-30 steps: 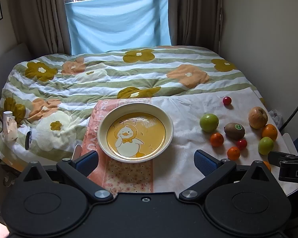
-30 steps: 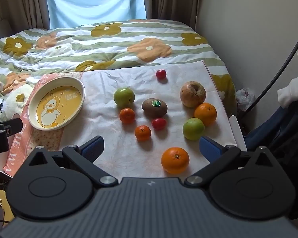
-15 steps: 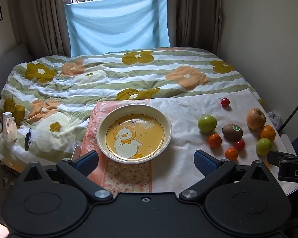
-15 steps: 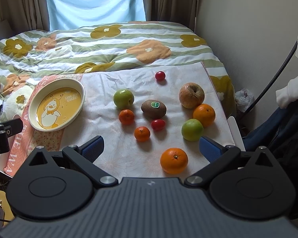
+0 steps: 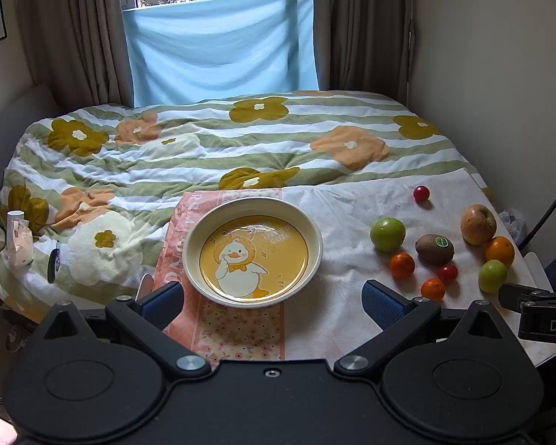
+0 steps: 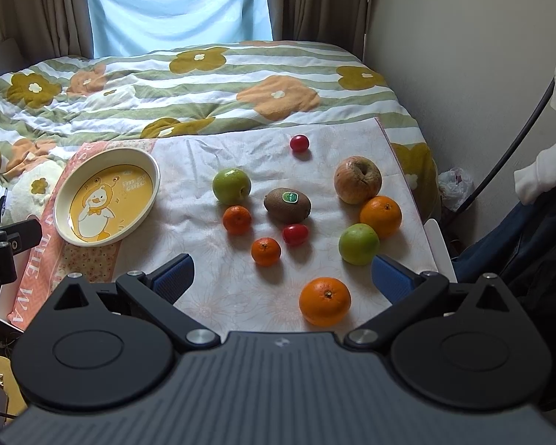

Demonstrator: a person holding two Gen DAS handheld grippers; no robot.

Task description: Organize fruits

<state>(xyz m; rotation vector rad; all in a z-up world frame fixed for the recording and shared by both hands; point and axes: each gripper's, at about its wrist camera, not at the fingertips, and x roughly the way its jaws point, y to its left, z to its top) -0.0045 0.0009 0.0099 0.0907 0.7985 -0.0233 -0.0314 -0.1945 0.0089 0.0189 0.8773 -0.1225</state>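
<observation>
A cream bowl with a yellow duck picture (image 5: pixel 254 254) (image 6: pixel 105 196) sits empty on a pink cloth. Several fruits lie on the white cloth to its right: two green apples (image 6: pixel 231 186) (image 6: pixel 358 243), a kiwi (image 6: pixel 287 204), a brownish apple (image 6: pixel 357 180), oranges (image 6: pixel 325 301) (image 6: pixel 380 216), small mandarins (image 6: pixel 265 251), cherry tomatoes (image 6: pixel 299 142). My left gripper (image 5: pixel 272 302) is open and empty just before the bowl. My right gripper (image 6: pixel 281 278) is open and empty above the near orange.
The cloths lie on a small white table (image 6: pixel 435 239) against a bed with a flowered quilt (image 5: pixel 222 148). A wall (image 6: pixel 463 55) stands at the right. A person's sleeve and dark trousers (image 6: pixel 537 193) are at the far right.
Both grippers have risen and drawn back slightly, so the bowl and fruits sit a little lower in view. Nothing was grasped or moved.
</observation>
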